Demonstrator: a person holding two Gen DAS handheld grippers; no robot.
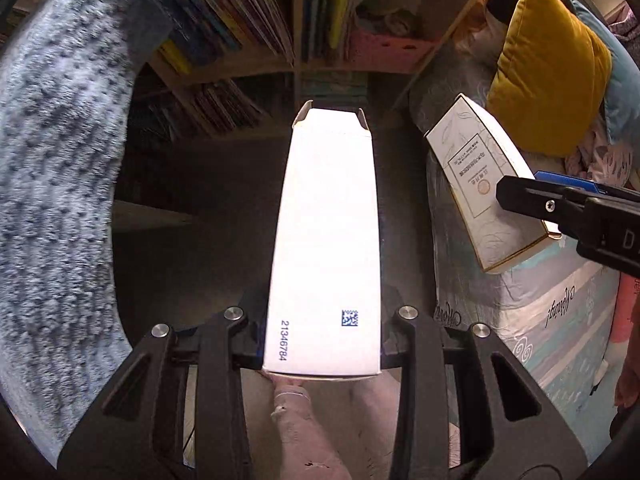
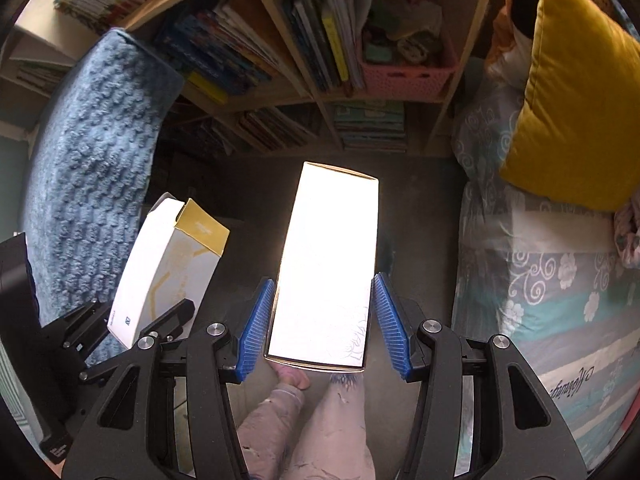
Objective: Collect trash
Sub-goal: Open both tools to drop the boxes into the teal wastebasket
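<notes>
The bed (image 2: pixel 552 320) ran down the right side, covered in a grey and teal sheet with swirls and flowers. A mustard yellow pillow (image 2: pixel 576 92) sat on it up near the head end, leaning back. The wooden bookshelf (image 2: pixel 316 96) at the back was stuffed with books (image 2: pixel 224 56), some leaning, some stacked flat, plus a pink basket (image 2: pixel 404 76) in one cubby. Dark floor (image 2: pixel 416 216) in between.
</notes>
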